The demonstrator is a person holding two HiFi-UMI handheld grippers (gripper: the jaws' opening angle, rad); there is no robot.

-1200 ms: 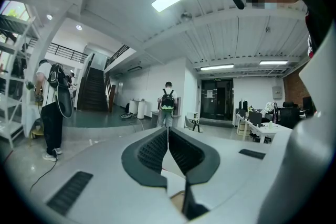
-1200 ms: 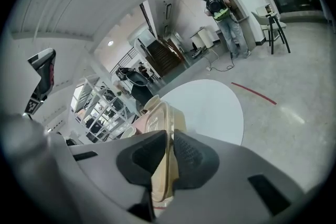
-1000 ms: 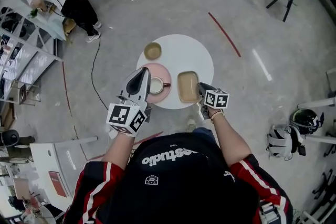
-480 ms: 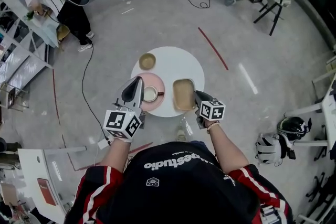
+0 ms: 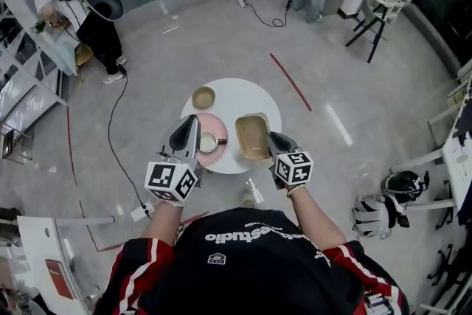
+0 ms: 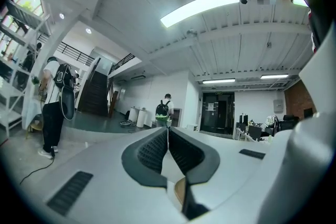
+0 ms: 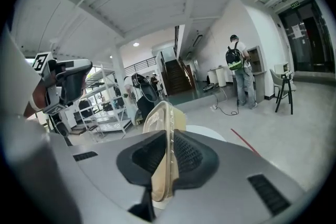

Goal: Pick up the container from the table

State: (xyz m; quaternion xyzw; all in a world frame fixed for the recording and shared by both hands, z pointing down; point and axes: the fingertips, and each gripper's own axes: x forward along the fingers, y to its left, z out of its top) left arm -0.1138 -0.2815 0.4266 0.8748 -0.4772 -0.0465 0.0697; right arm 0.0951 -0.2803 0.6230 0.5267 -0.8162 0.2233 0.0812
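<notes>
Looking down, head view.
- Item one: right gripper (image 5: 269, 139), jaws pinching the near rim of a tan, shallow, rectangular plastic container (image 5: 252, 135). The container juts ahead of the jaws, tipped, over the near right part of a round white table (image 5: 247, 91). It appears clear of the top.
- Item two: left gripper (image 5: 192, 119), jaws pressed together with nothing between them, well to the left of the right gripper. Below its tips is a round pink plate (image 5: 221, 122) carrying a white cup (image 5: 209, 142). Beyond its tips is a small tan bowl (image 5: 203, 97).
- Surroundings: glossy grey floor (image 5: 184, 33) with a red floor strip (image 5: 289, 81), a black cable, shelving and people standing at the far side.

Left gripper view.
- Jaws meet in one closed line, empty.
- Ahead of them is a white-walled hall with ceiling strip lights (image 6: 202, 5), a dark staircase (image 6: 97, 94) and a person with a backpack (image 6: 163, 112).

Right gripper view.
- Ribbed pads (image 7: 191, 157) clamp the container's thin rim.
- The container stands on edge, rising ahead of the jaws.
- The white table lies beyond and below the jaws, and the left gripper is off to their left.

Handling note.
- Step in hand, as judged: the lift, nearly complete.
- The hold is on a thin rim only, so the wall may flex or slip.
- Hold the pinch firm, rise straight without rolling the wrist, and stay clear of the cup and plate on the left.
</notes>
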